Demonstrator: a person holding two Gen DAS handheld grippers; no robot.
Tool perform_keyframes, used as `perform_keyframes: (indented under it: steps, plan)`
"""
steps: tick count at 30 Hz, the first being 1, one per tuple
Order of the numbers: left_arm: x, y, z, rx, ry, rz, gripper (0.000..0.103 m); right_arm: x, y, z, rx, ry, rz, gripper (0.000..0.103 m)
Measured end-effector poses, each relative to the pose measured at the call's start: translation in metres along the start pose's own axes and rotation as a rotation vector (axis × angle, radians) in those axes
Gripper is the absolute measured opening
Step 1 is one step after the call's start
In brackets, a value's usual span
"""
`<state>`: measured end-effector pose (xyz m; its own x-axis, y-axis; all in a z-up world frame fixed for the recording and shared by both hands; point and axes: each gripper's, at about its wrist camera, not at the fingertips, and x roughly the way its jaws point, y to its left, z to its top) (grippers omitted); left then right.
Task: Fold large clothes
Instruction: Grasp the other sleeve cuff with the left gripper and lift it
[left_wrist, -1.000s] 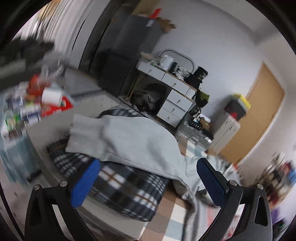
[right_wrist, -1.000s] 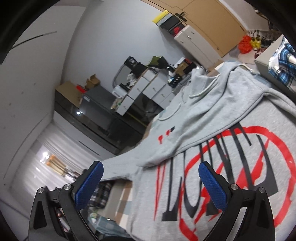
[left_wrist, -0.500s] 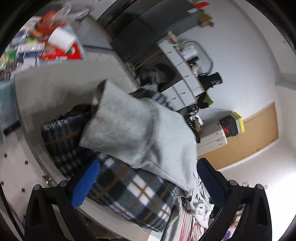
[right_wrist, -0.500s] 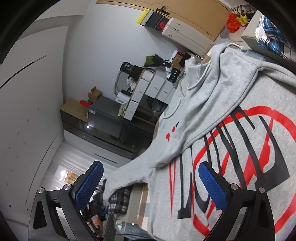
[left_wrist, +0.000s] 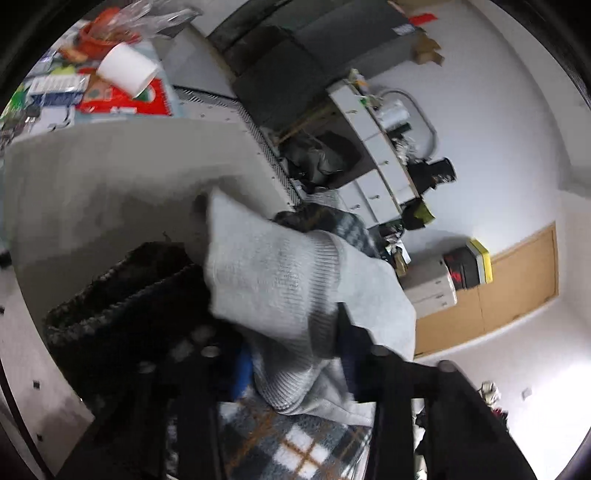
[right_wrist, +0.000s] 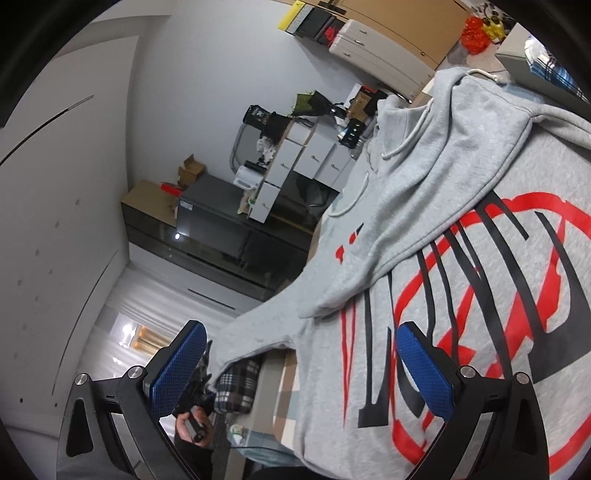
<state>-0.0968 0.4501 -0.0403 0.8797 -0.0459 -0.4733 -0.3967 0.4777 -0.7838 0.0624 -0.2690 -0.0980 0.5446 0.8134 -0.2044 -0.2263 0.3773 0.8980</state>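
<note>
barely started: the left tool (left_wrist: 295, 365) has just closed, pinching the hoodie (right_wrist: 461, 229) cuff (left_wrist: 273, 280). right tool (right_wrist: 299, 373) is spread at 6 o'clock, holding nothing, and no fold is made yet.

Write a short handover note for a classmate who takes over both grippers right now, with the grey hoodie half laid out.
Left gripper: jaws have just been closing and now pinch the ribbed cuff of the hoodie's sleeve, above the plaid blanket.
Right gripper: open, empty, hovering over the hoodie near its red and black print.
Hoodie: spread print-up, hood flopped over the chest, one sleeve stretched out to the left gripper.
Done: the sleeve is grabbed.
Left: probably bring that sleeve across the body, then fold the other sleeve, the hood and the body.
</note>
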Motion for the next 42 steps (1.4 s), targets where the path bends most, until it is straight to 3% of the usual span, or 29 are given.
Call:
perform_keyframes:
  steps: [3, 5, 6, 7, 8, 9, 11, 12, 13, 14, 15, 22, 27, 33, 42]
  plan:
    - [-0.006, -0.009, -0.001, 0.052, -0.029, -0.015, 0.017, -0.002, 0.002, 0.0, -0.018, -0.01, -0.01, 0.103]
    - [-0.006, -0.01, 0.002, 0.074, -0.045, 0.013, 0.018, -0.001, 0.001, 0.0, -0.014, -0.011, -0.017, 0.103]
    - [-0.006, -0.008, 0.002, 0.059, -0.049, 0.007, 0.024, -0.001, 0.001, 0.0, -0.006, -0.01, -0.017, 0.103]
    - [-0.002, -0.003, 0.005, 0.039, -0.047, 0.003, 0.044, -0.002, -0.001, 0.0, 0.004, -0.01, -0.014, 0.103]
    - [0.003, 0.004, 0.007, 0.001, -0.033, 0.011, 0.058, -0.003, -0.001, 0.0, 0.008, -0.012, -0.011, 0.103]
    - [0.006, 0.01, 0.008, -0.037, -0.031, 0.002, 0.063, -0.005, -0.001, 0.001, 0.01, -0.018, -0.008, 0.103]
    - [0.01, 0.013, 0.011, -0.083, -0.045, -0.027, 0.063, -0.008, 0.0, 0.001, 0.007, -0.028, -0.001, 0.103]
    - [0.011, 0.012, 0.012, -0.081, -0.045, -0.031, 0.061, -0.009, 0.0, 0.001, 0.005, -0.03, 0.001, 0.103]
    - [0.012, 0.008, 0.013, -0.066, -0.045, -0.001, 0.035, -0.01, 0.001, 0.0, 0.003, -0.029, 0.004, 0.103]
    - [0.015, 0.004, 0.014, -0.051, -0.025, -0.005, 0.019, -0.01, 0.002, 0.0, 0.002, -0.028, 0.007, 0.103]
    - [0.017, 0.0, 0.015, -0.041, -0.004, -0.003, 0.017, -0.01, 0.003, 0.001, 0.0, -0.027, 0.008, 0.103]
    - [-0.002, -0.039, 0.021, 0.023, -0.109, 0.018, 0.015, -0.011, 0.006, 0.001, -0.005, -0.022, 0.02, 0.103]
    - [-0.009, -0.085, 0.023, 0.108, -0.134, -0.042, 0.014, -0.011, 0.006, 0.003, -0.01, -0.024, 0.021, 0.103]
    - [-0.007, -0.162, 0.015, 0.27, -0.108, -0.098, 0.014, -0.014, 0.006, 0.004, -0.003, -0.026, 0.031, 0.103]
    - [0.022, -0.258, -0.028, 0.443, -0.027, -0.172, 0.014, -0.018, 0.009, 0.004, -0.006, -0.021, 0.048, 0.103]
